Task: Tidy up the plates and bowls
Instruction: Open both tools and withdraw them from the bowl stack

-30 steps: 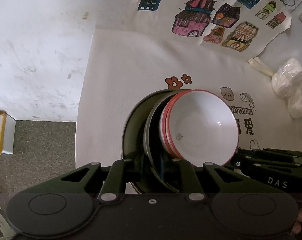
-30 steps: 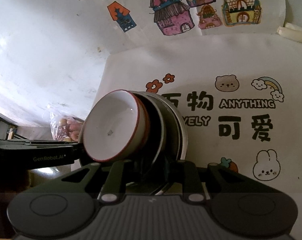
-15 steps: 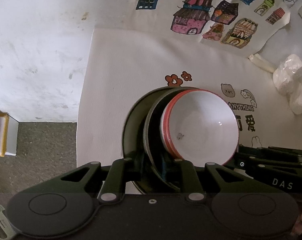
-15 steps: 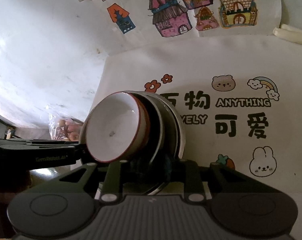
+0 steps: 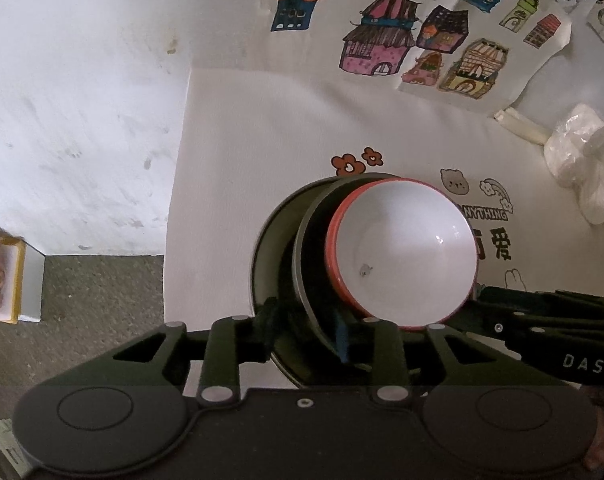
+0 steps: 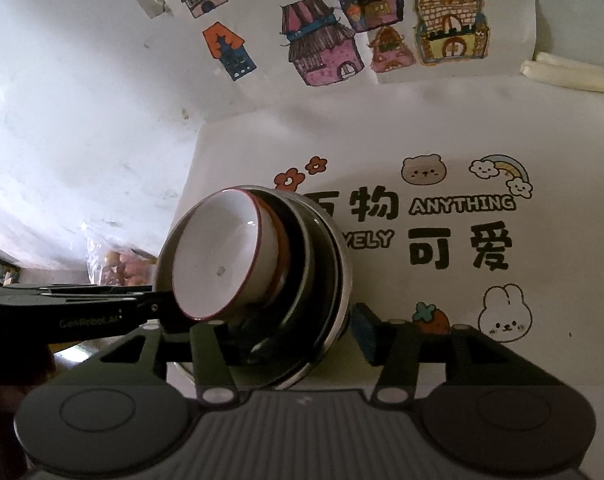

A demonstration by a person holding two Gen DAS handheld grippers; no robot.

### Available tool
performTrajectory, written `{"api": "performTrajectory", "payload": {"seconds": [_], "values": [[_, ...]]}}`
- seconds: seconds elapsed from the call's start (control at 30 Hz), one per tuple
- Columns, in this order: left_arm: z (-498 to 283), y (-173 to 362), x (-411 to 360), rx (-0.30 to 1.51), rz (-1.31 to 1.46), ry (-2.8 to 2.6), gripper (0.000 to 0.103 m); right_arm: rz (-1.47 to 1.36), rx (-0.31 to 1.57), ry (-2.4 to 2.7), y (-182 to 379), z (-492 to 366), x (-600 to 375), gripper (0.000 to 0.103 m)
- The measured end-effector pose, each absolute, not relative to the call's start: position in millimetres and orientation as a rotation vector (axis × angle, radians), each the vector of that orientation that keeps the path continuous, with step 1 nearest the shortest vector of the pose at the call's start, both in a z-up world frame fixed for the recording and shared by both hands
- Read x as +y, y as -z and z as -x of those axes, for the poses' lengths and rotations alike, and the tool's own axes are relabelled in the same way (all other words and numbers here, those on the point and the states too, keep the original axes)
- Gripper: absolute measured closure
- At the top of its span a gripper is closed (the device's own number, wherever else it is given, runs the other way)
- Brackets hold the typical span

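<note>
1. Bowls and plates sit nested in one stack near the left edge of a white tablecloth [image 6: 482,128]: a red-rimmed bowl [image 5: 406,252] with a glossy white inside lies on top, tilted, inside a dark bowl [image 5: 314,264] with a greyish rim, which rests in a wide, shiny metal plate [image 6: 342,280] at the bottom.
2. A small grey mark shows on the smooth inner wall of the red-rimmed bowl.
3. Readable print on the tablecloth: "ANYTHING" in outlined capitals, the letters "VELY" partly hidden by the stack, and large black Chinese characters beside them. Cartoon prints surround the words: a bear face, a rainbow with clouds, a rabbit, a strawberry, two orange flowers.
4. The right gripper's side, seen from the left wrist, carries the letters "DAS"; the left gripper's side, seen from the right wrist, reads roughly "GenRobot", its end blurred.
5. The left gripper [image 5: 302,332] has just been opening; its jaws stand either side of the stack's near rim, slightly parted, and the pads no longer press on it.
6. The right gripper [image 6: 298,340] has also just been opening; its jaws stand wide, the metal plate's rim between them, the blue-padded right jaw clear of it.
7. A paper sheet of hand-coloured house drawings [image 5: 418,36] hangs on the rough white wall above the table.
8. A crumpled white plastic bag [image 5: 586,164] lies at the far right of the cloth, beside a pale rolled tube [image 6: 566,74].
</note>
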State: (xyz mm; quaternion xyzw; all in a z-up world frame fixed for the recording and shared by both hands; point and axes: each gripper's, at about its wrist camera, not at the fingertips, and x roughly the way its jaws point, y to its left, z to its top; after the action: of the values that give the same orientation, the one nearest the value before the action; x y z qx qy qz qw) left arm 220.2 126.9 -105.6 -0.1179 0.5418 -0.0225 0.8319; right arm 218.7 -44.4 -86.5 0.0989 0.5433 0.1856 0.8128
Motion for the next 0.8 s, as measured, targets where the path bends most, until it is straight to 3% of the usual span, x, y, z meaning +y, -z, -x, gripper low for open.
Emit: {"api": "performTrajectory", "payload": {"seconds": [0.1, 0.23, 0.33, 0.6, 0.73, 0.8], "values": [[-218.3, 103.2, 127.3, 1.141, 0.254, 0.057, 0.06, -0.207, 1.153, -0.392, 84.0, -214.8, -45.4, 0.034], [-215.2, 100.0, 126.0, 1.132, 0.223, 0.044, 0.035, -0.202, 1.133, -0.386, 77.6, -210.5, -46.3, 0.025], [-210.5, 100.5, 131.6, 1.116, 0.239, 0.045, 0.025, -0.196, 1.118, -0.375, 72.6, -208.0, -46.1, 0.021], [-199.4, 95.5, 138.4, 1.082, 0.249, 0.072, 0.02, -0.186, 1.095, -0.355, 65.5, -192.1, -41.6, 0.015], [-191.3, 89.9, 141.0, 1.048, 0.245, 0.091, 0.003, -0.183, 1.064, -0.348, 57.2, -181.3, -42.3, 0.01], [-186.6, 85.8, 141.8, 1.025, 0.252, 0.101, 0.002, -0.186, 1.039, -0.338, 50.2, -176.0, -45.6, 0.007]]}}
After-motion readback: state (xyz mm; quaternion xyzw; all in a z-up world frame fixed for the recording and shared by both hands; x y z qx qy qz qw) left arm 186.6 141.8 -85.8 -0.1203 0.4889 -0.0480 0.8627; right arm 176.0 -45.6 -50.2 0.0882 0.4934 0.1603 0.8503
